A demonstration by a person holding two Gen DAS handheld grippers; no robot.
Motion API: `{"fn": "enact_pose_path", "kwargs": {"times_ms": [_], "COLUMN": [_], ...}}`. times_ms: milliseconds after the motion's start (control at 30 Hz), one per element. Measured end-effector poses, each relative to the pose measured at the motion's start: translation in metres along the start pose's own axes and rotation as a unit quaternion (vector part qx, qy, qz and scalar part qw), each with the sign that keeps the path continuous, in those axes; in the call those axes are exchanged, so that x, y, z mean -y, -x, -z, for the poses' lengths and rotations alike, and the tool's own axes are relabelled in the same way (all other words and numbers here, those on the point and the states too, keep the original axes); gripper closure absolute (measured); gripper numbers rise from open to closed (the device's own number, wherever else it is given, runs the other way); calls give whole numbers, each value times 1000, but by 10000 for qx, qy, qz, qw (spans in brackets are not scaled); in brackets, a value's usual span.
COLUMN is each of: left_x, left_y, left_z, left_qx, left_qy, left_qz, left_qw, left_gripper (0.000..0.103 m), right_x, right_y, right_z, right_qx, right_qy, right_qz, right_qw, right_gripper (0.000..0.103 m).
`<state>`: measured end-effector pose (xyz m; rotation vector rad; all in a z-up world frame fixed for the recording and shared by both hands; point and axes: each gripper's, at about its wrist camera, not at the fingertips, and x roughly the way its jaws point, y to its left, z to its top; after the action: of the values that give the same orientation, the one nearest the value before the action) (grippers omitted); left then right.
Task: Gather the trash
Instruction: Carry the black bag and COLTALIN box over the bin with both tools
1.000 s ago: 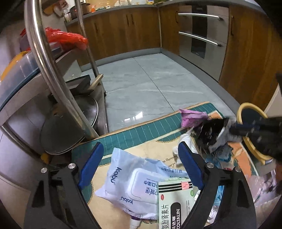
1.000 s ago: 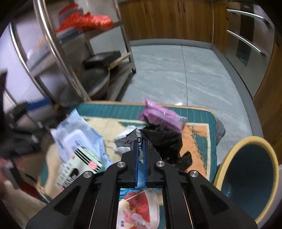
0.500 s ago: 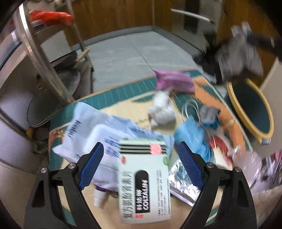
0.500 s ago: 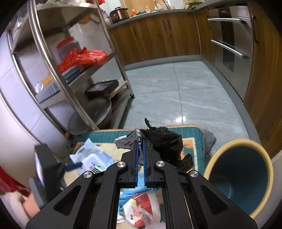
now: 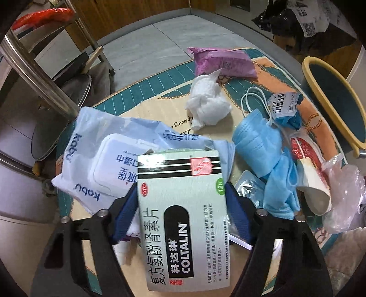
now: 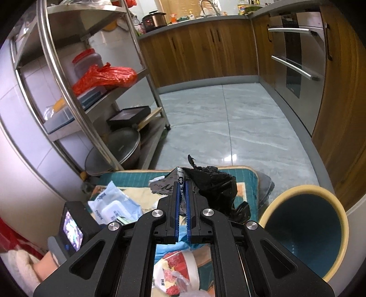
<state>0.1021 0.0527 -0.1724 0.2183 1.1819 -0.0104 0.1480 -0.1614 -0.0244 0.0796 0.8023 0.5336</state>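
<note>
My left gripper (image 5: 180,194) is shut on a green and white Coltalin medicine box (image 5: 183,219), its blue pads against both sides of the box. The box lies over a wet-wipes pack (image 5: 109,164) on the patterned mat (image 5: 141,91). My right gripper (image 6: 182,189) is shut on a crumpled black plastic bag (image 6: 212,185) with a printed label, held up above the mat. The bag also shows at the top right of the left wrist view (image 5: 297,20). The yellow-rimmed teal bin (image 6: 306,228) stands open to the right of the bag.
On the mat lie a purple packet (image 5: 224,61), a white tissue wad (image 5: 208,102), blue face masks (image 5: 265,150), a barcode wrapper (image 5: 283,105), a red-printed paper cup (image 5: 308,169) and clear plastic (image 5: 343,189). A steel rack (image 6: 68,96) with pots stands to the left.
My left gripper moved down over the medicine box and closed on it. My right gripper lifted the black bag off the mat and holds it higher, near the bin.
</note>
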Motion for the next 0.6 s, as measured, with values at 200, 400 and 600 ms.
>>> {"fn": "enact_pose_path", "kwargs": {"times_ms": [200,400,600], "left_x": [2,9,17], "left_y": [17,64,105], "left_z": [1,-2,-15], "left_qx": [209,878,1532], "left_qy": [28,8,100], "left_qz": [-126,-308,-107], "left_qw": [9997,9957,9881], "left_gripper": [32,32,32], "right_x": [-2,2,16], "right_y": [3,21,58], "right_z": [1,2,5], "right_qx": [7,130,378], "right_qy": [68,-24,-195], "right_qz": [52,116,297], "right_qw": [10000,9998,9987], "right_gripper": [97,97,97]}}
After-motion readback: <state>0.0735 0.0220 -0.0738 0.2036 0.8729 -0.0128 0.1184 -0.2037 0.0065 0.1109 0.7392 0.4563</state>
